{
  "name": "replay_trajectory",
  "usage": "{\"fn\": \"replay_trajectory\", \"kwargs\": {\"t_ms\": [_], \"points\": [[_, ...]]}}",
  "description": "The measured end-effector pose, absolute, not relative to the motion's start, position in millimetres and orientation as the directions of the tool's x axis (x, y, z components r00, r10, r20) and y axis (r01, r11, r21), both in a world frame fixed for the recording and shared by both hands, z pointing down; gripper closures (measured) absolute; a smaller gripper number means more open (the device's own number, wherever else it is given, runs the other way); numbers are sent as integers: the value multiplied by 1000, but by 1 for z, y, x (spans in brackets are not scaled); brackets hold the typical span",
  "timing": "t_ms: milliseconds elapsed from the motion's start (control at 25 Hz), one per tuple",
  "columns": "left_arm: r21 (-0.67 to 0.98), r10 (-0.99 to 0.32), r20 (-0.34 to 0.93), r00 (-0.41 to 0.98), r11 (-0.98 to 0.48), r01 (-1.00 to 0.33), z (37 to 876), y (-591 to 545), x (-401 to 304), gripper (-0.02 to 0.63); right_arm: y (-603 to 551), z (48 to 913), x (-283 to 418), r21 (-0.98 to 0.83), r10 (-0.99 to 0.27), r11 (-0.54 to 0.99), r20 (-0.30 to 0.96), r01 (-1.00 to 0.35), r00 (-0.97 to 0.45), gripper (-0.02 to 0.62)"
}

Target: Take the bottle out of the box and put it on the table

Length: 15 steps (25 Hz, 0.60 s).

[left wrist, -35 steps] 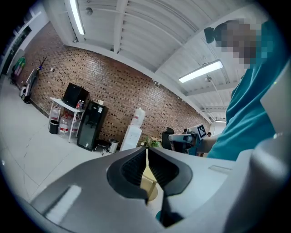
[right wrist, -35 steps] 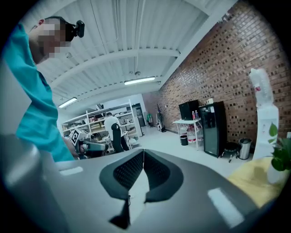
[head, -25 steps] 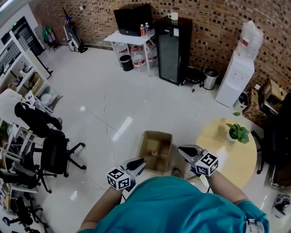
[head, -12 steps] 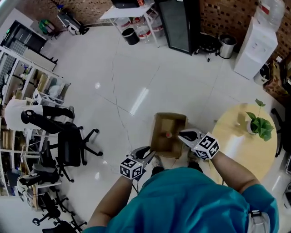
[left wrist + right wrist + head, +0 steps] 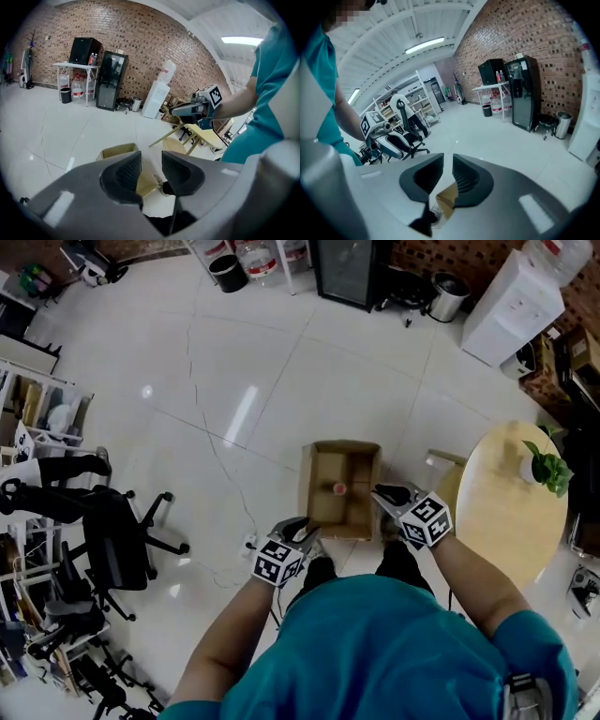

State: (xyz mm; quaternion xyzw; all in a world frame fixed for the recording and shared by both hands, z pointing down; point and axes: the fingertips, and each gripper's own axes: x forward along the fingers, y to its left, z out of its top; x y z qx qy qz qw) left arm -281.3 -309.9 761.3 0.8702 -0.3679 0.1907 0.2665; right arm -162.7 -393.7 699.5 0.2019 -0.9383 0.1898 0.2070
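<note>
While the left gripper (image 5: 151, 163), fingers having just been opening, and the right gripper (image 5: 448, 165) both hang part-open and empty, the red-capped bottle (image 5: 338, 489) in the cardboard box (image 5: 317, 457) is probably light, slick, best taken by its neck

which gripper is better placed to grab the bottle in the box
Probably right: the right gripper hangs at the box's right wall, beside the bottle. The left gripper, jaws just opened and empty, is off the box's near corner.
</note>
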Motion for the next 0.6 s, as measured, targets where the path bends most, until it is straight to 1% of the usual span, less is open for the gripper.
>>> {"fn": "replay_trajectory", "kwargs": {"t_ms": [80, 240, 400, 520, 600], "points": [[325, -515, 550, 658, -593, -736, 780, -320, -295, 468, -403, 724, -179, -282, -287, 841, 491, -461, -823, 535], [390, -490, 578, 652, -537, -749, 838, -398, -315, 468, -477, 806, -206, -311, -235, 829, 559, -464, -795, 535], [452, -482, 602, 636, -450, -770, 923, -449, -281, 468, -524, 899, -187, -323, -193, 830, 600, -456, -777, 535], [452, -427, 657, 621, -436, -778, 1020, -480, -260, 468, -555, 987, -181, -341, -173, 824, 609, -453, -774, 534], [440, -376, 713, 593, -419, -794, 1137, -490, -249, 468, -561, 1102, -174, -371, -155, 810, 611, -454, -776, 534]]}}
